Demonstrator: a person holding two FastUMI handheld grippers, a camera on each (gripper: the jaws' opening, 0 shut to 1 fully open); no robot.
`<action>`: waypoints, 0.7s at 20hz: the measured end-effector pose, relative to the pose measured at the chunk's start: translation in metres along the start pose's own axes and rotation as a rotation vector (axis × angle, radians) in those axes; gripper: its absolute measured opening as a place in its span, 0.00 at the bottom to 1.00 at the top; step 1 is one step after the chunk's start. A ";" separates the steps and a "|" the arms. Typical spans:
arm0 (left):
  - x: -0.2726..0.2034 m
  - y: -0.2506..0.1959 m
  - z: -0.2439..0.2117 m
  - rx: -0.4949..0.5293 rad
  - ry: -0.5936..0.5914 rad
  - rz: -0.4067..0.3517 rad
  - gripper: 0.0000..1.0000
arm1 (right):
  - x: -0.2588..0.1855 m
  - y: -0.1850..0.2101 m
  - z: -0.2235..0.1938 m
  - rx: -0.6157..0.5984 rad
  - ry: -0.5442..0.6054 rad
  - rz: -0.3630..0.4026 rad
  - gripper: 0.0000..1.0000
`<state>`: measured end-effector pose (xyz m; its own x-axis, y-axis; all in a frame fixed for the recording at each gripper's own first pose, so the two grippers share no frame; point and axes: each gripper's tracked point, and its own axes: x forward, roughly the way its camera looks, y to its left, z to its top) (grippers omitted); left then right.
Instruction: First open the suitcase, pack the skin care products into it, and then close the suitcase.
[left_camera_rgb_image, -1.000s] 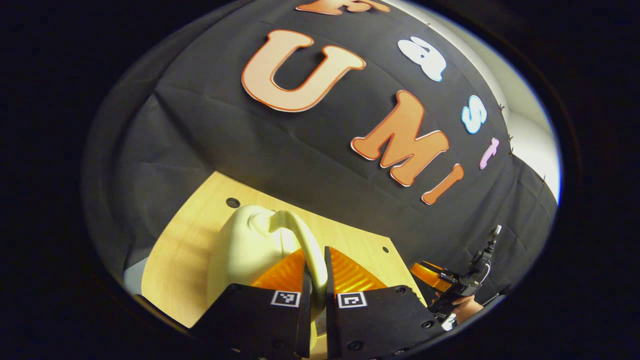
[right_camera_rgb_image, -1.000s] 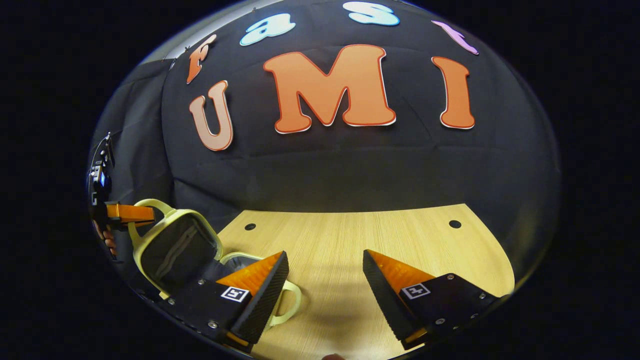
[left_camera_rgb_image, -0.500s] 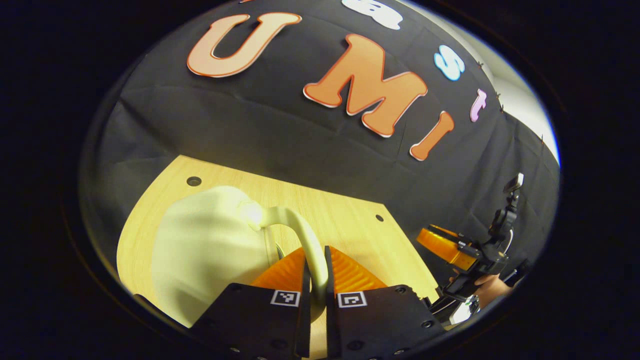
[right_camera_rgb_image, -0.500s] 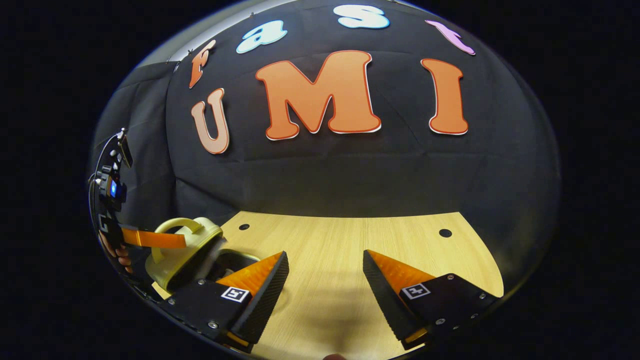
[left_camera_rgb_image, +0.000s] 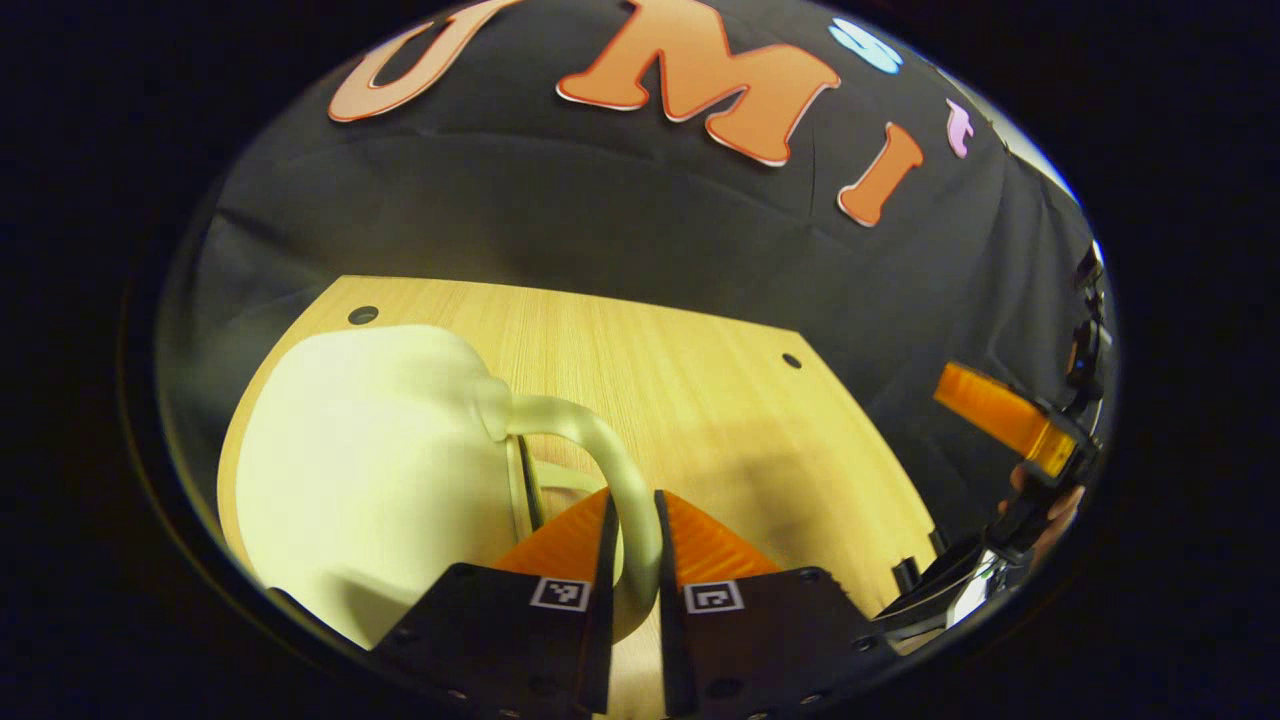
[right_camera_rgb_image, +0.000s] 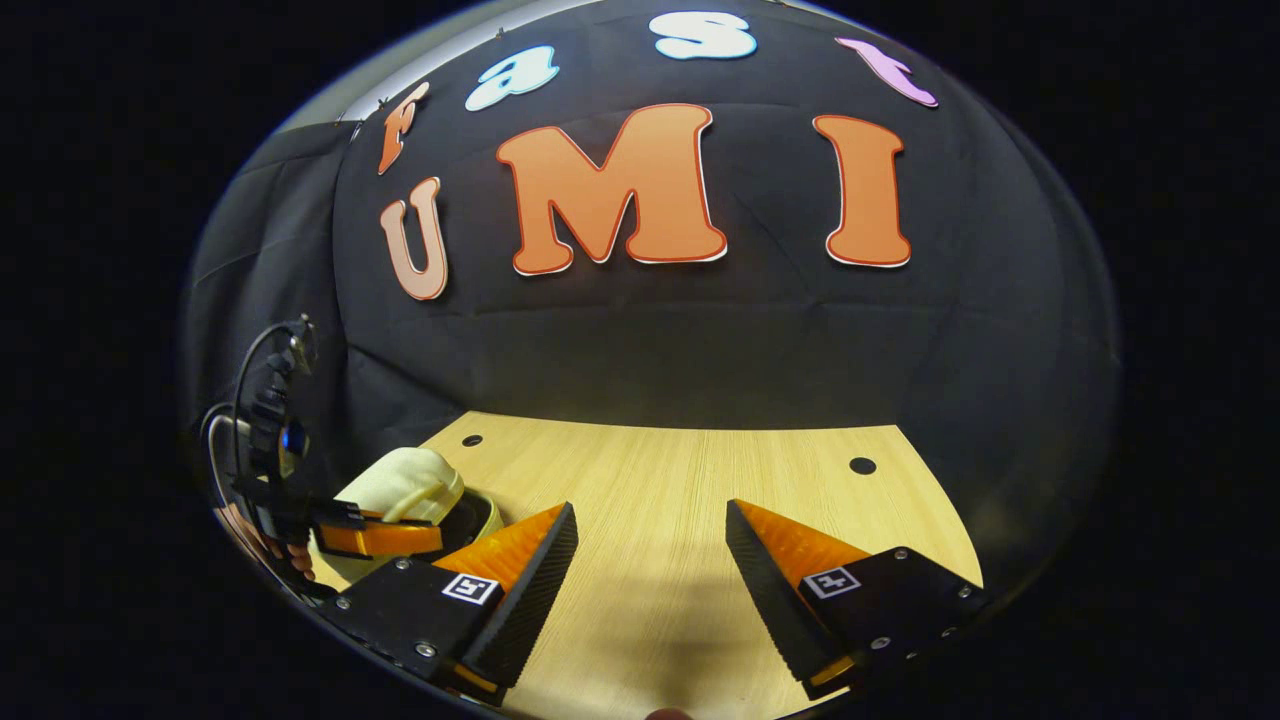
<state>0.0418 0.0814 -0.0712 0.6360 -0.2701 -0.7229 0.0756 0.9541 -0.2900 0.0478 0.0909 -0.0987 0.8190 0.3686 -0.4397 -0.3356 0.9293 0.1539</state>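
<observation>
The small pale yellow suitcase (left_camera_rgb_image: 360, 460) lies on the wooden table (left_camera_rgb_image: 700, 380). Its lid is down almost onto the base, and a narrow dark gap still shows along the edge. My left gripper (left_camera_rgb_image: 633, 500) is shut on the lid's curved handle (left_camera_rgb_image: 590, 435). In the right gripper view the suitcase (right_camera_rgb_image: 410, 480) sits at the far left with the left gripper (right_camera_rgb_image: 380, 538) over it. My right gripper (right_camera_rgb_image: 650, 520) hangs open above bare table to the right of the suitcase, with nothing between its fingers. It is also at the right edge of the left gripper view (left_camera_rgb_image: 1000, 420).
The table (right_camera_rgb_image: 700, 480) has small round holes near its back corners (right_camera_rgb_image: 862, 465). The black cloth wall stands right behind it. A hand (right_camera_rgb_image: 265, 530) holds the left gripper at the table's left edge.
My left gripper has swung the lid down by its handle, from standing open to nearly flat on the base. The right gripper stays open and has barely moved.
</observation>
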 end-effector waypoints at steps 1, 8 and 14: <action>0.009 -0.001 -0.006 0.001 0.019 0.020 0.25 | -0.002 -0.003 0.000 -0.003 -0.001 0.001 0.95; -0.009 -0.006 0.023 0.082 -0.079 0.126 0.61 | -0.009 -0.018 0.012 -0.039 -0.054 -0.009 0.95; -0.061 -0.036 0.099 0.147 -0.331 0.185 0.97 | -0.013 -0.015 0.041 -0.068 -0.160 -0.029 0.95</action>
<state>0.0762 0.0763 0.0454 0.8600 -0.0585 -0.5069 0.0305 0.9975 -0.0634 0.0611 0.0733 -0.0588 0.8909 0.3449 -0.2955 -0.3366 0.9382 0.0804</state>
